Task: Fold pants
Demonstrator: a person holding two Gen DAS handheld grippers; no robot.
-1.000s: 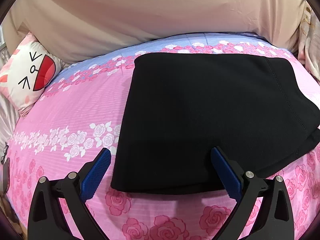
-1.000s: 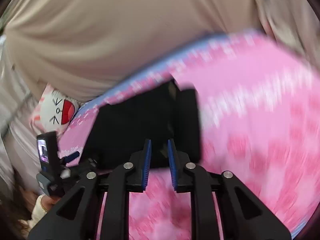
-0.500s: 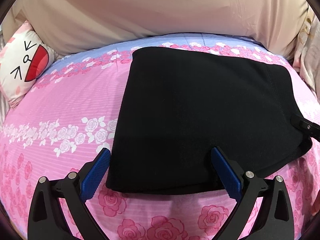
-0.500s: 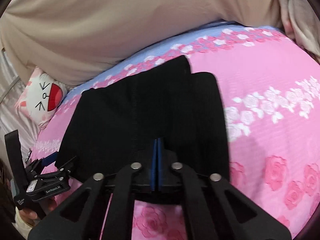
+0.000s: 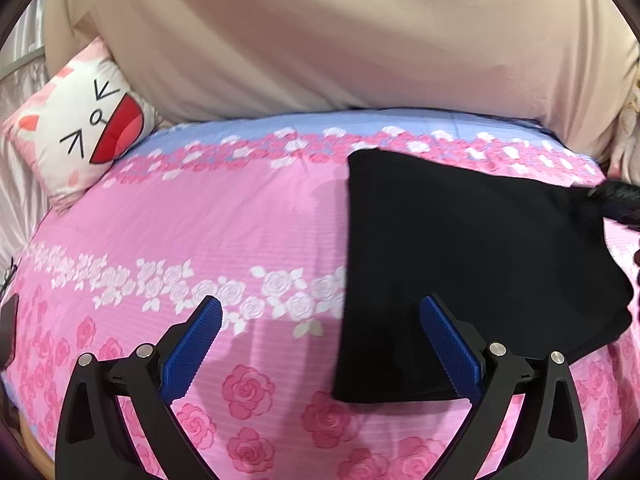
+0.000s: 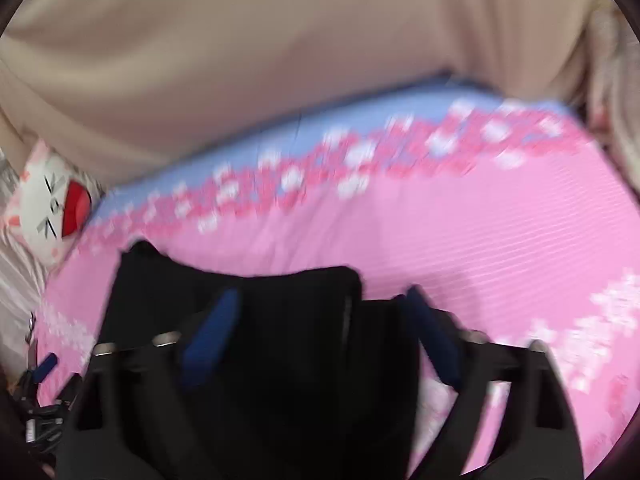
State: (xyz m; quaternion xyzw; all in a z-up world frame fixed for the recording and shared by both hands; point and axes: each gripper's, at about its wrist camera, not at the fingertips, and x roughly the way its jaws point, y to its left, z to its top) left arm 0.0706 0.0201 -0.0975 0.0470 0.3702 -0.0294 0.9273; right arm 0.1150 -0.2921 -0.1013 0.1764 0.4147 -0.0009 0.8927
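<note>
The black pants (image 5: 472,256) lie folded into a flat rectangle on the pink floral bed sheet (image 5: 224,232), at the right of the left wrist view. My left gripper (image 5: 320,312) is open and empty, hovering over the sheet at the pants' near left edge, its right finger over the fabric. In the blurred right wrist view the pants (image 6: 280,360) lie right under my right gripper (image 6: 320,300), whose jaws stand wide apart with nothing between them. The right gripper also shows at the right edge of the left wrist view (image 5: 618,200).
A white and pink cartoon-face pillow (image 5: 84,128) sits at the bed's far left corner. A beige padded headboard (image 5: 320,40) rises behind the bed. The sheet has a blue band (image 5: 280,128) along the far edge.
My right gripper was shut at the pants' near edge and has opened wide. My left gripper has shifted left, so the pants now sit to its right. The right view is moving fast.
</note>
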